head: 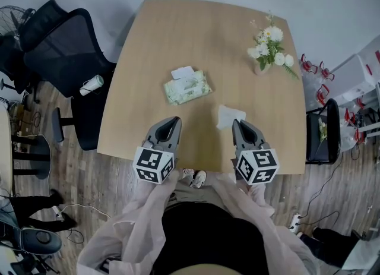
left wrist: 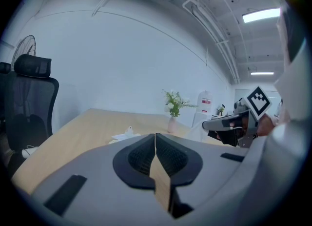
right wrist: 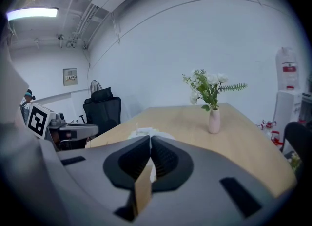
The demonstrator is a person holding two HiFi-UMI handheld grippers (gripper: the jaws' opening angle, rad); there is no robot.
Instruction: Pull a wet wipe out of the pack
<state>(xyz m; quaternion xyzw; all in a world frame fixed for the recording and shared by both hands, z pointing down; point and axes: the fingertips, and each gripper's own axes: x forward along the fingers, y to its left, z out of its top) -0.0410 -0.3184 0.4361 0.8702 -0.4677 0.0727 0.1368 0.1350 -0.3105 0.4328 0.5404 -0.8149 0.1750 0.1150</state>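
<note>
Holds the left gripper (head: 174,120) and the right gripper (head: 237,123) side by side over the near edge of the table (head: 178,30), each with its jaws pressed together. Finds a loose wet wipe (head: 230,115) lying flat on the wood just at the right gripper's tip. Shows the pack (head: 187,87) further in, mid-table, and a vase of white flowers (head: 268,48) toward the far right corner.
</note>
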